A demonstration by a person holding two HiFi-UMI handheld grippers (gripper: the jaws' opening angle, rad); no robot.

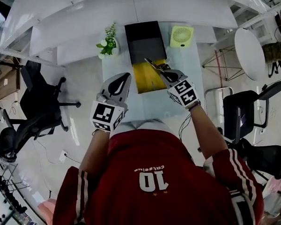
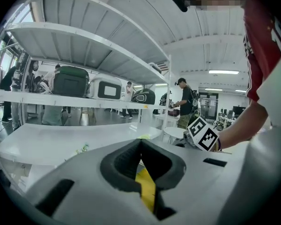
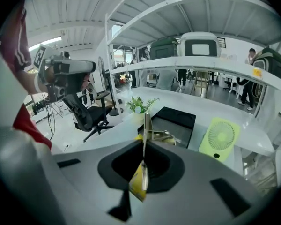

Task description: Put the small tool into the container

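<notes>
The container is a black open case [image 1: 143, 42] with a yellow panel [image 1: 148, 77] at its near end, standing on the white table [image 1: 178, 102]. My right gripper [image 1: 162, 71] is over the yellow panel's right edge, shut on the small tool [image 1: 153, 63], a thin metal piece pointing up-left toward the black part. In the right gripper view the small tool [image 3: 144, 139] rises as a thin blade from my right gripper [image 3: 143, 159], with the case [image 3: 174, 122] just beyond. My left gripper [image 1: 127, 76] is left of the panel, shut with nothing in it; it shows as left gripper [image 2: 140, 143] in its own view.
A potted plant [image 1: 108, 42] stands left of the case and a green desk fan [image 1: 181, 36] to its right. White shelving [image 1: 131, 3] runs behind the table. Office chairs [image 1: 40, 97] stand on the floor at both sides.
</notes>
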